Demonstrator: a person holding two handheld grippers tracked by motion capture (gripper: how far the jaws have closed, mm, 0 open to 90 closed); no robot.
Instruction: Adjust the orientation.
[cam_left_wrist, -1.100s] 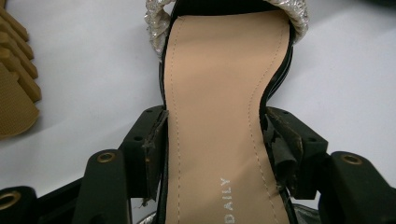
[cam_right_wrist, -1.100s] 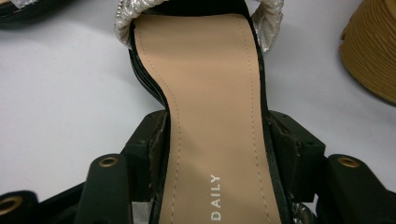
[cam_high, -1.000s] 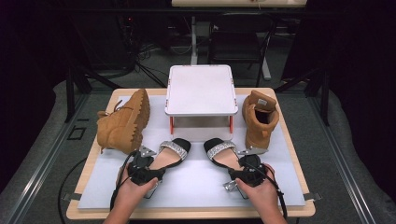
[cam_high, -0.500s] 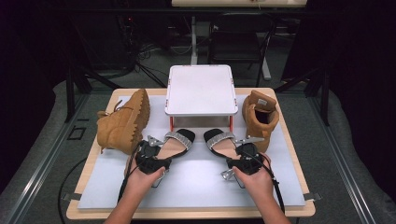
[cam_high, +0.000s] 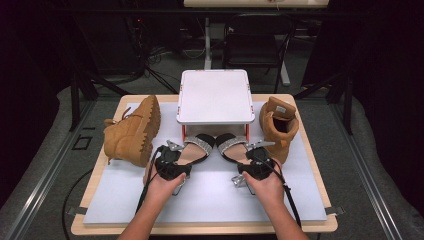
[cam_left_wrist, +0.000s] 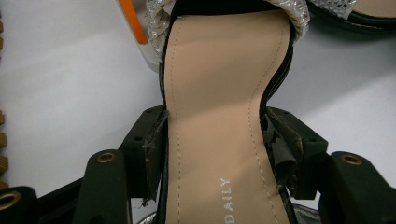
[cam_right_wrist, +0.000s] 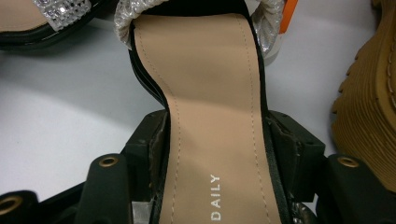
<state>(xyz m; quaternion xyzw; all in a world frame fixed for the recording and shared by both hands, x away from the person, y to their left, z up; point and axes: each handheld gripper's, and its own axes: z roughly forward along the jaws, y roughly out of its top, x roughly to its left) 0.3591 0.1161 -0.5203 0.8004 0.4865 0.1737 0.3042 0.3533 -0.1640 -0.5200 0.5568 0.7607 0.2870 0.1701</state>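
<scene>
A: Both sandals are in hand. The left claw (cam_high: 172, 159) is clamped on the waist of the left sandal (cam_high: 192, 149), the right claw (cam_high: 254, 159) on the right sandal (cam_high: 231, 145), each pad pressed against a sole edge.

B: And where are they pointing?

A: Toes toward twelve o'clock, tucked just under the front edge of the white shoe rack (cam_high: 215, 97). The toe straps sit beneath its lip, between the orange legs. The heels hang out at six o'clock, in the grip.

B: So how far along would you call it?

A: Well on, I'd say. The pair is side by side and partly under the rack, but neither claw has let go, and more than half of each sandal is out in the open. Left to do, by my reading: slide them in fully, then release.

B: The boots?

A: Untouched for now. One tan boot (cam_high: 132, 131) lies on its side at nine o'clock of the sandals, the other tan boot (cam_high: 279, 127) stands upright at three o'clock, both on the white surface (cam_high: 210, 195).

B: Give me the sandal up close.

A: Beige insole (cam_left_wrist: 224, 116) with stitched edges, the word DAILY printed near the heel, black sole rim, a glittery silver toe strap (cam_left_wrist: 156, 21). The right one matches it (cam_right_wrist: 205, 93).
</scene>
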